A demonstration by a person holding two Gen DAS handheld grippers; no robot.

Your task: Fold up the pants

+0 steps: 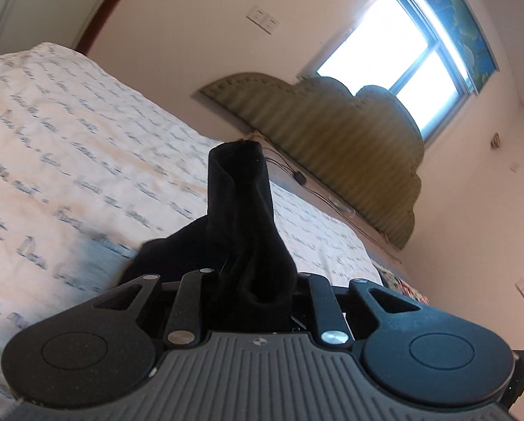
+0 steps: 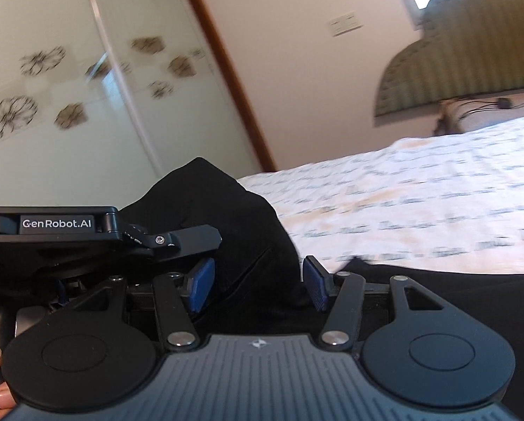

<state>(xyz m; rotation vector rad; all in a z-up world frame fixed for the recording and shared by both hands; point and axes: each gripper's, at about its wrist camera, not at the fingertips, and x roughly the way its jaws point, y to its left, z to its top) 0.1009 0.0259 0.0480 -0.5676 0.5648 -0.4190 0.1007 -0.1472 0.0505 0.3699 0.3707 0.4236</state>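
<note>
The black pants (image 1: 241, 217) are bunched in my left gripper (image 1: 251, 280), which is shut on them; a fold of cloth sticks up past the hidden fingers. In the right wrist view the pants (image 2: 248, 231) lie between the blue pads (image 2: 314, 284) of my right gripper (image 2: 258, 280), which stands open around the cloth. The left gripper's body (image 2: 100, 235) is close at the left, touching the same bunch. More black cloth (image 2: 455, 280) spreads to the right on the bed.
The bed has a white sheet with blue script print (image 1: 69, 147). A green padded headboard (image 1: 332, 140) stands at the wall under a bright window (image 1: 395, 56). A wardrobe with flower-print doors (image 2: 69, 87) is beside the bed. Cables (image 2: 486, 105) lie near the headboard.
</note>
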